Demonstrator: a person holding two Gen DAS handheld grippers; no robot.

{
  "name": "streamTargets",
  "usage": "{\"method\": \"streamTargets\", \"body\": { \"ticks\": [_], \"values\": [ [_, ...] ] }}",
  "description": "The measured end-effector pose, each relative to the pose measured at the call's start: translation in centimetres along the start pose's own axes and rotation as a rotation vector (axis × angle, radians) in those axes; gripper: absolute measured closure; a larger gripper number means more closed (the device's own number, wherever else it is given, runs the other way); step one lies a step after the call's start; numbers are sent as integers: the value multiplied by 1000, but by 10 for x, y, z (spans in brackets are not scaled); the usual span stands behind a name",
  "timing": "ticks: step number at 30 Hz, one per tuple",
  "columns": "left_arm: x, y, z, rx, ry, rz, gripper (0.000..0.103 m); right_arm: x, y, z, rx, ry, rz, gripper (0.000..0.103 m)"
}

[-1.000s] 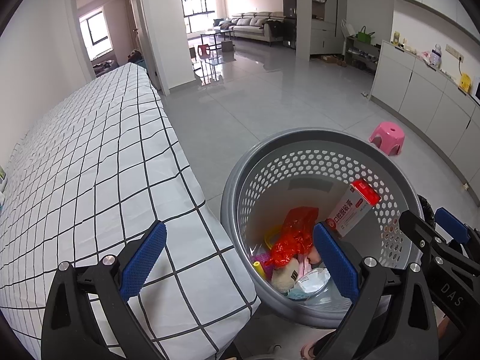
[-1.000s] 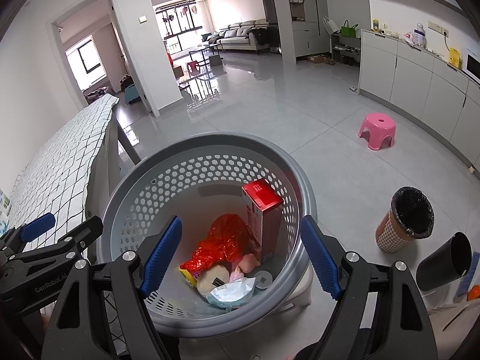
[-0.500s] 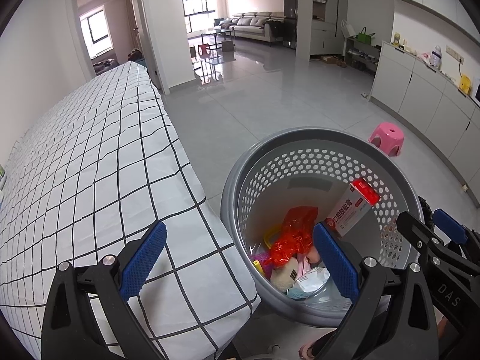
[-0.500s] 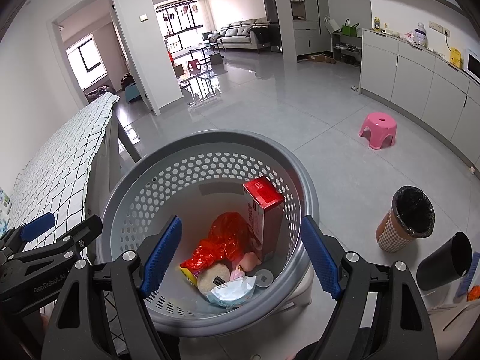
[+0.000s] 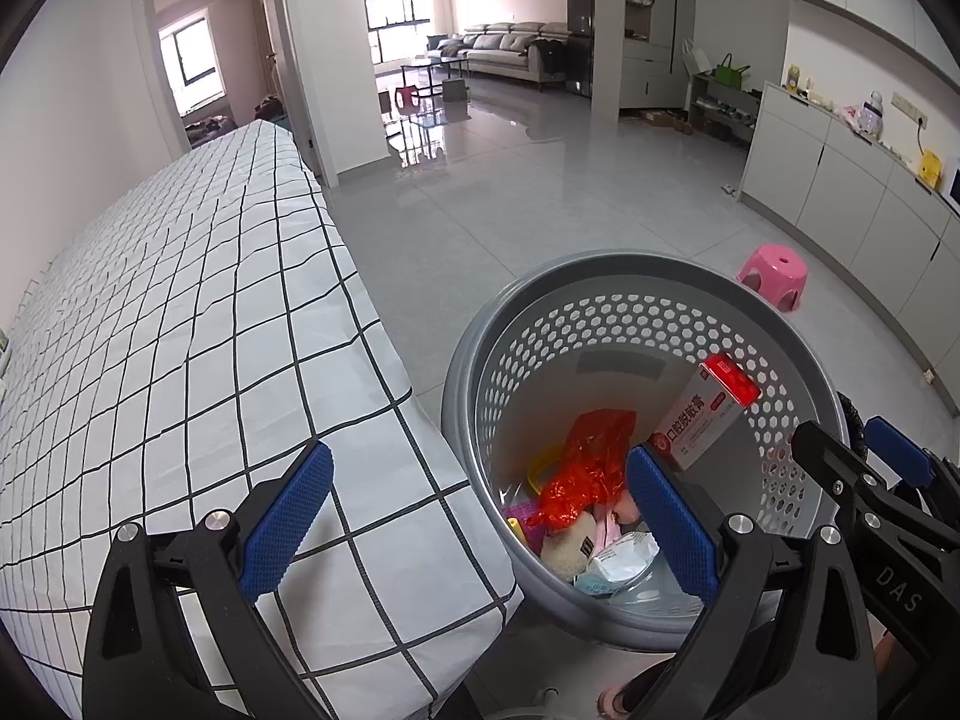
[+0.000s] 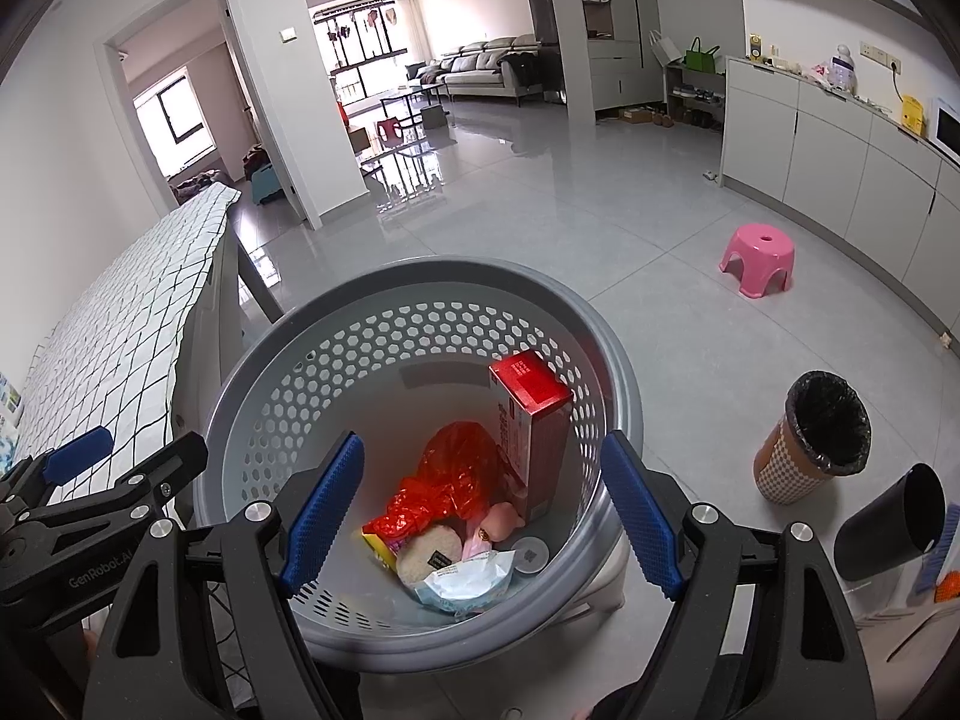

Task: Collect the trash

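- The grey basket (image 6: 600, 336) with a perforated wall stands on the tiled floor (image 6: 600, 210), just beside the corner of the table with a checked cloth (image 5: 180, 330).
- In the right wrist view the basket fills the lower middle of the picture; the table is at 9 o'clock from it.
- The right gripper (image 6: 480, 504) hangs above the basket mouth. Its two blue pads stand wide apart and nothing is between them.
- The left gripper (image 5: 474, 516) hangs over the table corner and the basket's near rim. Its jaws are also spread wide and hold nothing.
- Inside the basket lies the collected trash: a red-topped box (image 6: 531, 420) stands upright and leans on the wall at 2 o'clock from the basket's centre.
- A crumpled red plastic bag (image 6: 450, 480) lies in the middle of the bottom, touching the box.
- At 6 o'clock from the bag lie a pale round puff (image 6: 429, 558) and a white and blue wrapper (image 6: 465, 585).
- Outside, at 3 o'clock from the basket, stands a checked bin with a black liner (image 6: 810, 450), and a black cup (image 6: 888, 522) lies tilted near it.
- A pink stool (image 6: 757, 257) stands on the floor at 1 o'clock, well apart from the basket.
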State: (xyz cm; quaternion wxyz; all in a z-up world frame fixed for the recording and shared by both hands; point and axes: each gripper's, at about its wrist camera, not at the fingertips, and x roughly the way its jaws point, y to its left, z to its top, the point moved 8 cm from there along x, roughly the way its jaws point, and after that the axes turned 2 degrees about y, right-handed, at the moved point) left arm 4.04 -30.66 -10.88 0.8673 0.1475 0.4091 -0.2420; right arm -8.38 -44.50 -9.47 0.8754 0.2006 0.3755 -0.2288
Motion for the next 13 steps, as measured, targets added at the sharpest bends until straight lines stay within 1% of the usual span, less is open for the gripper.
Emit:
{"method": "streamTargets", "body": {
  "ticks": [13],
  "values": [
    [-2,4,-1,-9,0,2,7,1,2,-2,-4,-1,3,26]
  ]
}}
